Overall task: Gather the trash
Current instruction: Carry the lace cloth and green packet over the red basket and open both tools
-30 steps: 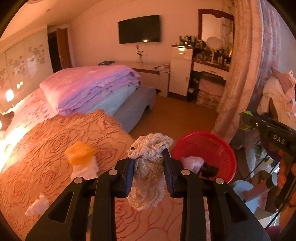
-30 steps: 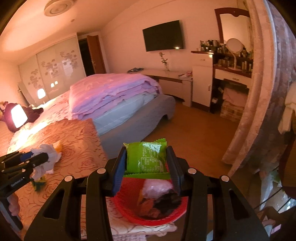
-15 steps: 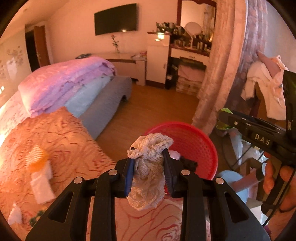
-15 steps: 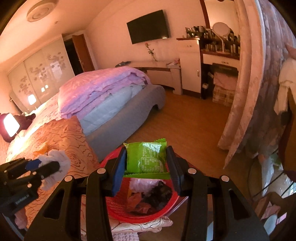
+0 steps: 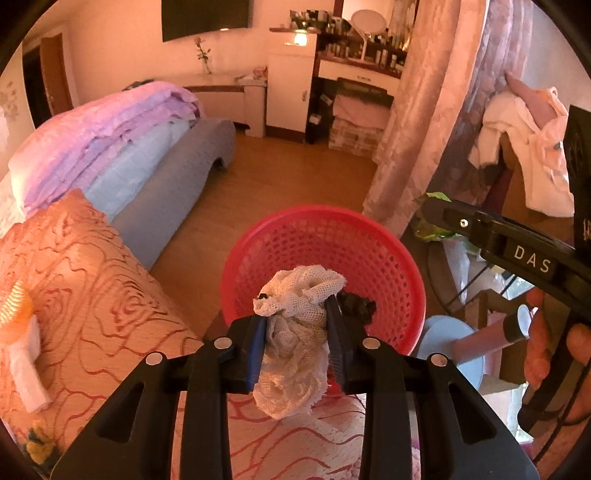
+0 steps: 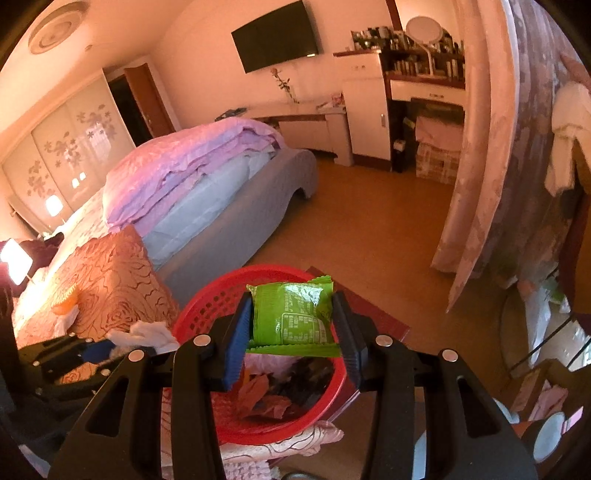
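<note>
Left gripper clamps the mesh rag, right gripper clamps the green snack wrapper: get both fully over the red basket w/ tips inside rim, then let go

Folded purple quilt on the bed; television on the wall.

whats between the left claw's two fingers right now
A crumpled white mesh cloth, pinched in the left claw above the red basket; the left wrist view shows it.
</note>
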`<state>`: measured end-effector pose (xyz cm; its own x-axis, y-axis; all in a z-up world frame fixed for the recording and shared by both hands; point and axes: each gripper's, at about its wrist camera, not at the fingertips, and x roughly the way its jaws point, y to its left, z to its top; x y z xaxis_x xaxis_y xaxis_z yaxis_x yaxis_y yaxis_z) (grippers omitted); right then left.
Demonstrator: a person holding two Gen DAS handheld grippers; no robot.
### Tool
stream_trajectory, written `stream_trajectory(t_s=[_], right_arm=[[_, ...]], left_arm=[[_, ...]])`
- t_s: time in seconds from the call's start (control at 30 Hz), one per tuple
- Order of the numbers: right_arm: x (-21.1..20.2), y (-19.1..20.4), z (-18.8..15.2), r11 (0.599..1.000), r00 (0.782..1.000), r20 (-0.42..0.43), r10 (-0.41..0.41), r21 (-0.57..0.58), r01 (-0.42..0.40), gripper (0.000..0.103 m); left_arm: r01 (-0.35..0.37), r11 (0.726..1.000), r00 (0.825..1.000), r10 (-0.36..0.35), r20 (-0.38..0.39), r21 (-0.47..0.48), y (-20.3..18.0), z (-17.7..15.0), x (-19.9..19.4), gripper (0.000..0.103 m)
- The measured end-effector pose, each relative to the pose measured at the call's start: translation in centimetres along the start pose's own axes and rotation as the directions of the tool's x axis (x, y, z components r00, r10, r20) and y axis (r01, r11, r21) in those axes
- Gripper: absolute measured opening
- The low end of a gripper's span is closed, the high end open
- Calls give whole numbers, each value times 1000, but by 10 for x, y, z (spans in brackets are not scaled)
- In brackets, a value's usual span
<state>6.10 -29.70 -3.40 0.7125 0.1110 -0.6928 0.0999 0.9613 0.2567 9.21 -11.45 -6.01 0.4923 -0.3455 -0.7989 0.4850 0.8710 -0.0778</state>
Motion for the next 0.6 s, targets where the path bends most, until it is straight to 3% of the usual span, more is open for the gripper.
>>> stream_trajectory(t_s=[0.17,0.23,0.4,0.6], right_arm=[[11,6,-7,1000,999,-37,12,1,-12,46],[13,6,-8,1000,999,-46,14,3,-14,50],[14,5,-11,1000,999,-52,10,18,-9,64],[12,6,-12,1000,999,-47,3,18,-2,65]], left_arm=[[9,1000,1000,-9,-24,2,-3,-2,9,40],[16,1000,999,-17,-29,-13,0,-2,9,54],[17,999,1000,-17,-14,-39,7,-3,3,70],[8,997,1000,-9,-8,-82,19,-4,-4,73]])
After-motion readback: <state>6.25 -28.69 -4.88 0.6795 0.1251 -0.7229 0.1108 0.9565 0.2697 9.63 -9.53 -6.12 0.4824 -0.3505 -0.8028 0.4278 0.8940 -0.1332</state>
